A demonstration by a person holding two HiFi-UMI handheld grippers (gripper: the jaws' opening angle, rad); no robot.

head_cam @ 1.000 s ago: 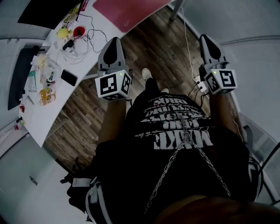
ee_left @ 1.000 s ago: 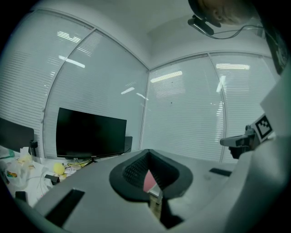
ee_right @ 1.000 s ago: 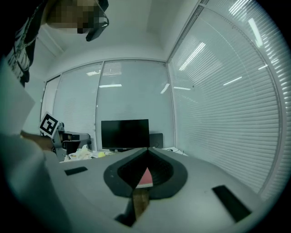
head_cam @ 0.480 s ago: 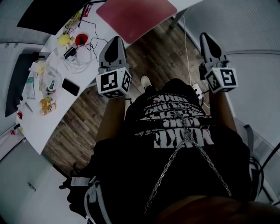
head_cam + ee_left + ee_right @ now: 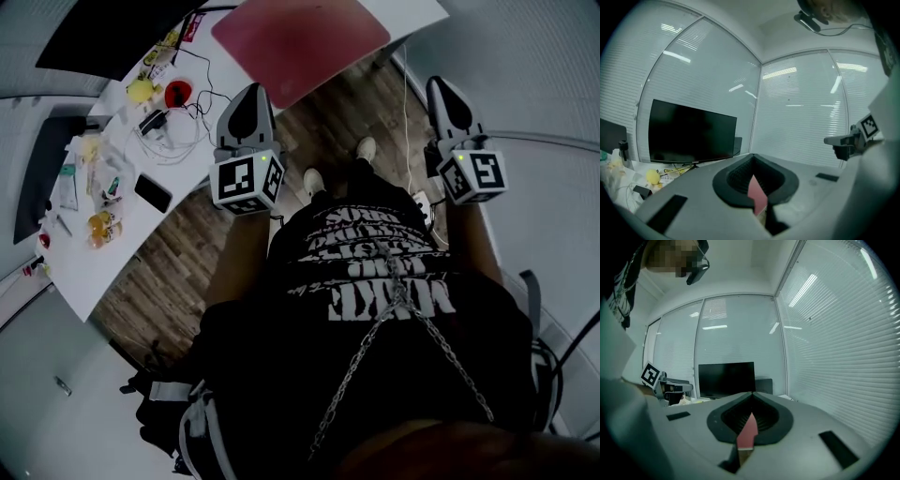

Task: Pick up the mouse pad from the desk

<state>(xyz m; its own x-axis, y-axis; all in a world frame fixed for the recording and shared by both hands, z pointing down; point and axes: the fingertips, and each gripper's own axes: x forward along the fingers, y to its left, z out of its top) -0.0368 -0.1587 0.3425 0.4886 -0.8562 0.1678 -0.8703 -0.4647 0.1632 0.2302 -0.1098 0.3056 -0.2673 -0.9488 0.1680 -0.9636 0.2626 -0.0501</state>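
The red mouse pad [image 5: 298,39] lies on the white desk [image 5: 192,164] at the top of the head view. My left gripper [image 5: 249,96] is shut and empty, its tip over the desk's near edge, just short of the pad's near left corner. The right gripper [image 5: 442,86], also shut and empty, hangs over the floor to the right of the pad, off the desk. In the left gripper view the jaws [image 5: 752,157] meet, and a sliver of the pad [image 5: 757,196] shows through the gap. The right gripper view shows the same: shut jaws [image 5: 752,393], a red sliver of the pad [image 5: 747,431].
A black monitor [image 5: 103,33] stands at the desk's far left. Left of the pad lie a red round object [image 5: 176,94], a yellow object [image 5: 141,89], tangled cables [image 5: 173,131] and a black phone [image 5: 153,192]. A cable and a power strip [image 5: 419,202] lie on the wood floor [image 5: 178,272].
The desk and red pad have slid further into the head view as the person steps toward them. Both grippers have moved forward with the body and stay shut.
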